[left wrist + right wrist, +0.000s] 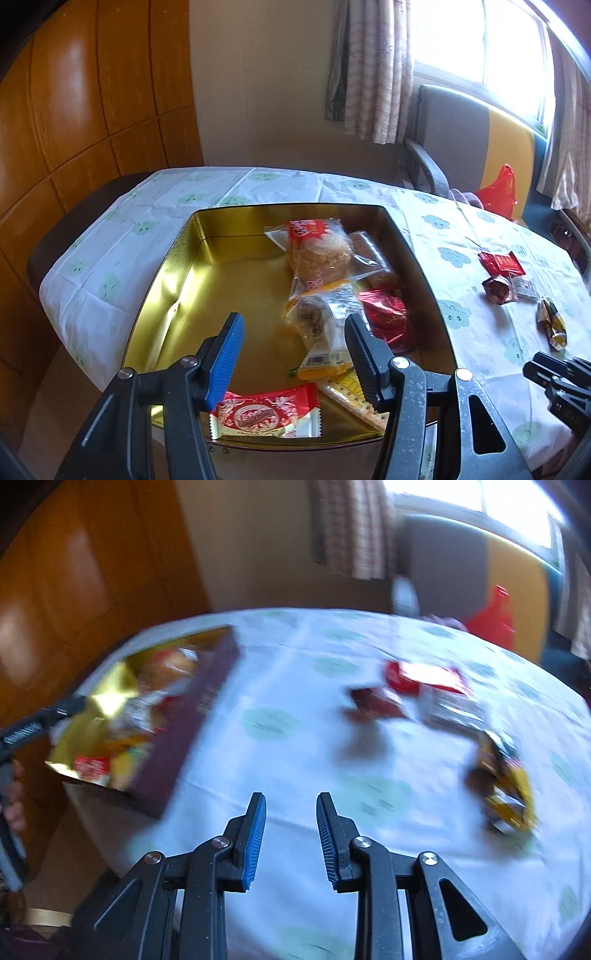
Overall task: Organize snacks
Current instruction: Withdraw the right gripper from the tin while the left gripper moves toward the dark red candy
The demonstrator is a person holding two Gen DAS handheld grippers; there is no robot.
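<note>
A gold-lined tin (207, 280) sits on the cloud-print tablecloth and holds several snacks: a pastry in a clear pack (317, 254), a red foil pack (388, 317) and a red-and-white wrapper (266, 413). My left gripper (294, 319) hovers over the tin, open, with nothing between its pads. The right wrist view is blurred. There my right gripper (291, 797) stands over bare cloth, its jaws a little apart and empty. Loose snacks lie to its right: red packs (417, 679), a dark red candy (369, 705) and a yellow-black wrapper (506, 786).
A grey and yellow chair (465, 140) with a red plastic bag (498, 192) stands behind the table's far right corner. Wooden panelling (74, 110) runs along the left. The tin's purple outer wall (184, 738) faces my right gripper. A hand (14, 797) shows at the left edge.
</note>
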